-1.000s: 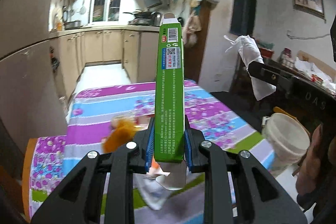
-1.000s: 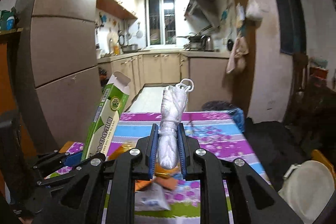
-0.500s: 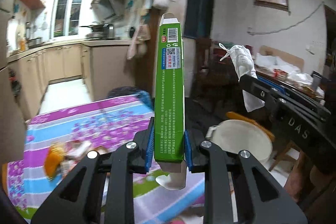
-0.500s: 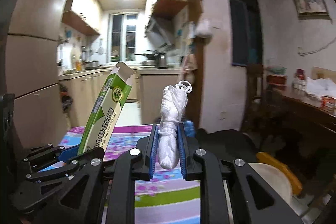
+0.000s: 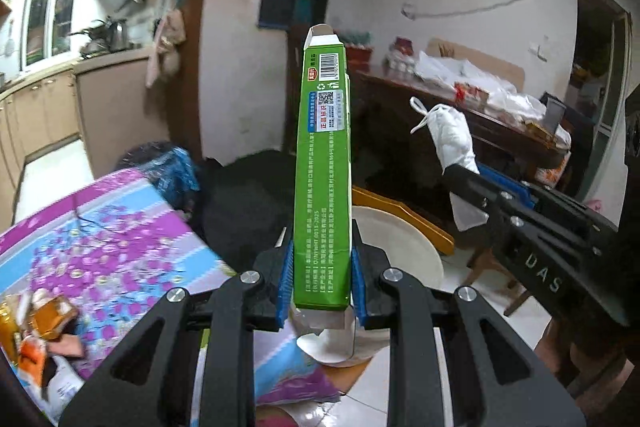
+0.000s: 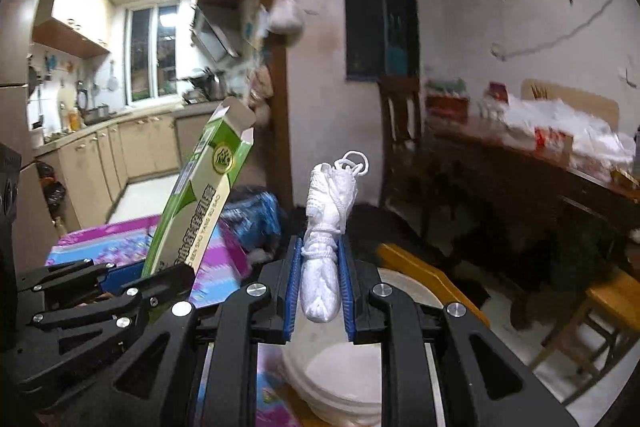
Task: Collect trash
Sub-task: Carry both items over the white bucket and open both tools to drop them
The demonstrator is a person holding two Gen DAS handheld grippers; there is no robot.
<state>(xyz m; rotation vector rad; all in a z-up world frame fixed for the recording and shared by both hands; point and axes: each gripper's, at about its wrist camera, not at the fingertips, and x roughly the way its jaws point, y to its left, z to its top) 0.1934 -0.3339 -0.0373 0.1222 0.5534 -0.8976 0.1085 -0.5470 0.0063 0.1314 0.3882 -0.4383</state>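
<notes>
While my left tongs (image 5: 322,283) stay clamped on the lower end of the green box (image 5: 323,187), it stands upright above the white bucket (image 5: 400,247), and my right tongs (image 6: 319,287) are clamped on the white bundle (image 6: 326,239) just to the right of the box, also over the bucket's rim. I judge the box to be light, empty cardboard with its top flap open: stiff along its length but easy to crush across the narrow sides, so holding it low by the flat faces, as now, seems the sound place. The bundle looks soft and squashy, tied with a cord at the top; pinching its thick middle should keep it from slipping. Left of the bucket, the table (image 5: 132,227) edge with its flowered cloth comes close, and wrappers (image 5: 44,323) lie on it. Right of the bucket sits a wooden stool or chair (image 6: 612,303), and a dark sideboard (image 5: 472,131) stands beyond. Straight down into the bucket looks open; sideways room is tighter, and my two tongs are near each other.
</notes>
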